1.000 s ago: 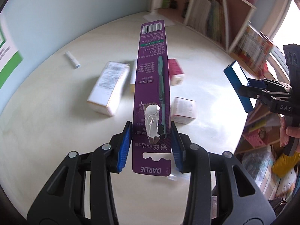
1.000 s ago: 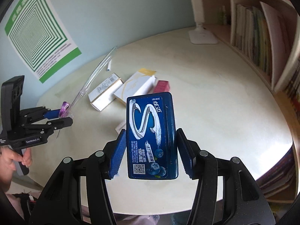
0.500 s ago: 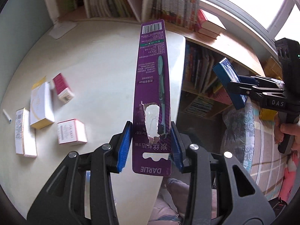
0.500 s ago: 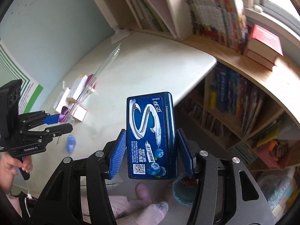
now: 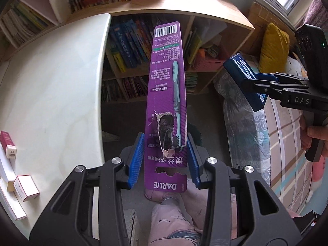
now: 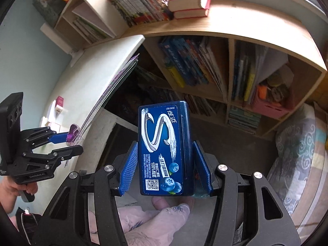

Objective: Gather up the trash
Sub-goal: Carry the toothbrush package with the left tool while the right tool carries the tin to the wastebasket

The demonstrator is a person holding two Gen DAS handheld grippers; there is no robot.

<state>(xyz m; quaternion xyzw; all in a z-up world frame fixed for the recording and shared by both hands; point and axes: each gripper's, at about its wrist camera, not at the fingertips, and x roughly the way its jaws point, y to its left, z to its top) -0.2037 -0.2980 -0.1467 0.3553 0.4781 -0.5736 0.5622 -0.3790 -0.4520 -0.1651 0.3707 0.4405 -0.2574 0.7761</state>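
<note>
My left gripper [image 5: 165,162] is shut on a long purple toothbrush package [image 5: 167,94] with a torn hole near its base; it sticks out ahead, past the table's edge and above the floor. My right gripper [image 6: 166,171] is shut on a dark blue gum box [image 6: 165,151], also held off the table over the floor. The right gripper with the blue box [image 5: 244,86] shows at the right of the left wrist view. The left gripper [image 6: 69,143] with the edge-on package [image 6: 108,94] shows at the left of the right wrist view.
The white table [image 5: 51,94] lies to the left with several small boxes [image 5: 25,187] near its edge. A wooden bookshelf [image 6: 205,67] full of books stands ahead. A patterned bed cover [image 5: 246,119] is at the right. The person's legs [image 6: 155,219] are below.
Both grippers have swung right, away from the tabletop, and now point past its edge towards the bookshelf and floor. Each still holds its item.
</note>
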